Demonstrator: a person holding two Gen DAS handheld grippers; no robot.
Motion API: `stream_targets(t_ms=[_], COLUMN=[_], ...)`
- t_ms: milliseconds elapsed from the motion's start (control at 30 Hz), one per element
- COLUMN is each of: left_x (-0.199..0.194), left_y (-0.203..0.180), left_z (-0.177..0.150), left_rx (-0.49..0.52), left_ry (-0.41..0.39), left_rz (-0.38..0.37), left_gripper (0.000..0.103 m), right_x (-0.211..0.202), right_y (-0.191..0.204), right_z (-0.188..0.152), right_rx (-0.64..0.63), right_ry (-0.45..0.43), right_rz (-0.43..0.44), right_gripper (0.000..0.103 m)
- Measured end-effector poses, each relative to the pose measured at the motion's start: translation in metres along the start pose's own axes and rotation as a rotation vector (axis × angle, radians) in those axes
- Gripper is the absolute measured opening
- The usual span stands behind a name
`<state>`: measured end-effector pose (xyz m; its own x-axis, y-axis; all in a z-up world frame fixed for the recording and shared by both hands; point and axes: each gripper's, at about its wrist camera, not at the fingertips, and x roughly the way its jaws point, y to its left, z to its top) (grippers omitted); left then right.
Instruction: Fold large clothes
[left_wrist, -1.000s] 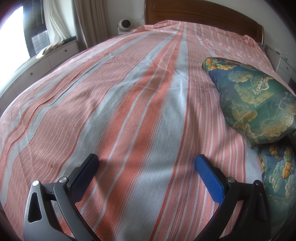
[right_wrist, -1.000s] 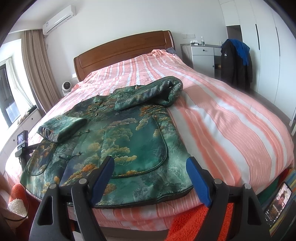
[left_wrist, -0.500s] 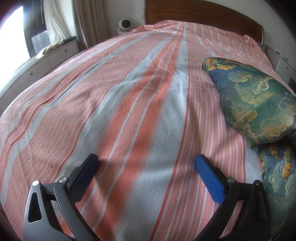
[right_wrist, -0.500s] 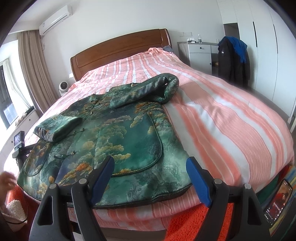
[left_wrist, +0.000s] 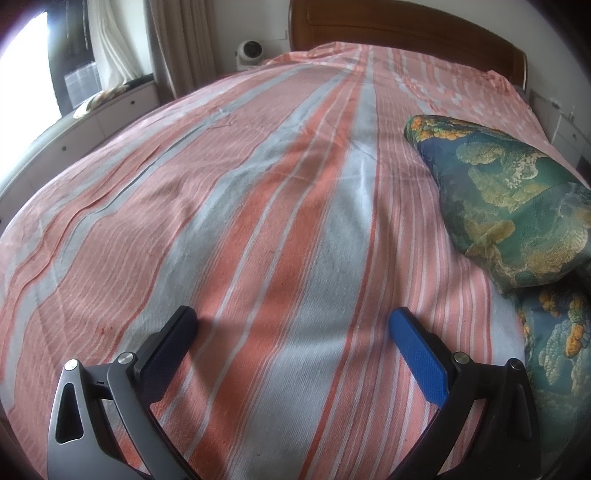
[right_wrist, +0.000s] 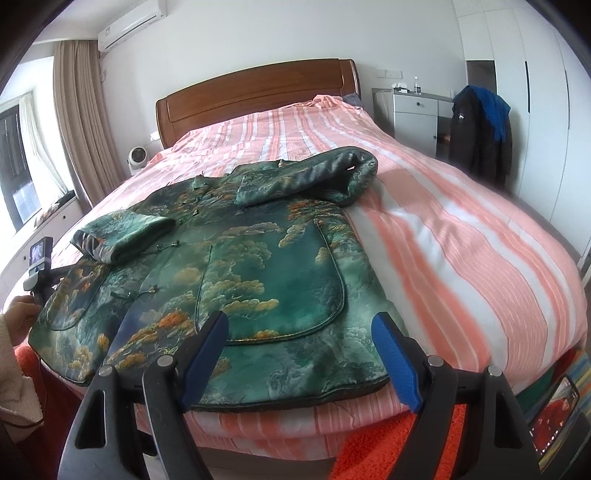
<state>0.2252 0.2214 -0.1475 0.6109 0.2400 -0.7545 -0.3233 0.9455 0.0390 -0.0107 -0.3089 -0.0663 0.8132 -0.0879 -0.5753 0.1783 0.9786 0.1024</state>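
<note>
A green brocade jacket (right_wrist: 258, 266) with gold cloud print lies flat on the striped bed (right_wrist: 461, 236), hem toward me. Both sleeves are folded in across the chest: the left sleeve (right_wrist: 122, 236) and the right sleeve (right_wrist: 314, 177). My right gripper (right_wrist: 301, 332) is open and empty, held above the hem at the bed's foot. My left gripper (left_wrist: 291, 325) is open and empty, resting low over the bare bedspread (left_wrist: 258, 203). The jacket's folded sleeve (left_wrist: 509, 206) lies to its right. The left gripper also shows in the right wrist view (right_wrist: 40, 269) at the jacket's left edge.
A wooden headboard (right_wrist: 258, 99) stands at the far end. A grey cabinet (right_wrist: 417, 114) and a dark coat on a chair (right_wrist: 480, 133) are at the right. An orange rug (right_wrist: 399, 443) lies at the bed's foot. A small fan (left_wrist: 249, 53) sits by the curtain.
The right gripper has moved slightly closer to the bed's foot and lower. A hand has come into view at the left edge. The left gripper has not moved.
</note>
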Motion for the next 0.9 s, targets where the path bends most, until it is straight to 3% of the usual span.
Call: stream_targets(t_ms=[200,333,400,500,600,733,800,833,867,900], left_x=[0.006,0.006,0.008,0.006,-0.006,-0.043,-0.068,-0.083,-0.095,-0.110], left_y=[0.002,0.005,0.006,0.008,0.011,0.017,0.015,0.013,0.010,0.005], left_z=[0.000,0.002,0.006,0.007,0.004,0.003,0.007,0.011,0.014,0.018], left_rx=[0.002,-0.020,-0.027,-0.002,0.001,-0.009,0.016,0.040,0.062,0.091], left_ry=[0.011,0.065,0.118,0.153,0.169,0.137,0.088,0.058,0.037,0.012], left_rz=[0.000,-0.010,-0.014,-0.032,-0.049,-0.089,-0.102,-0.112,-0.122,-0.134], left_gripper=[0.103,0.103,0.103,0.103,0.103,0.102,0.102,0.102,0.102,0.103], right_x=[0.004,0.014,0.037,0.085,0.161,0.254,0.280,0.283,0.283,0.276], right_y=[0.003,0.001,0.005,0.027,0.064,0.098,0.106,0.106,0.101,0.090], right_z=[0.007,0.054,0.094,0.125,0.129,0.121,0.136,0.145,0.162,0.183], right_rx=[-0.014,-0.123,-0.283,-0.570,-0.905,-1.152,-1.138,-1.097,-1.003,-0.875], right_ry=[0.036,0.036,0.016,-0.013,0.062,0.120,0.096,0.105,0.130,0.128], right_rz=[0.033,0.043,-0.022,-0.133,-0.161,-0.289,-0.328,-0.323,-0.302,-0.277], right_gripper=[0.079,0.082,0.092,0.093,0.093,0.091,0.083,0.064,0.030,0.017])
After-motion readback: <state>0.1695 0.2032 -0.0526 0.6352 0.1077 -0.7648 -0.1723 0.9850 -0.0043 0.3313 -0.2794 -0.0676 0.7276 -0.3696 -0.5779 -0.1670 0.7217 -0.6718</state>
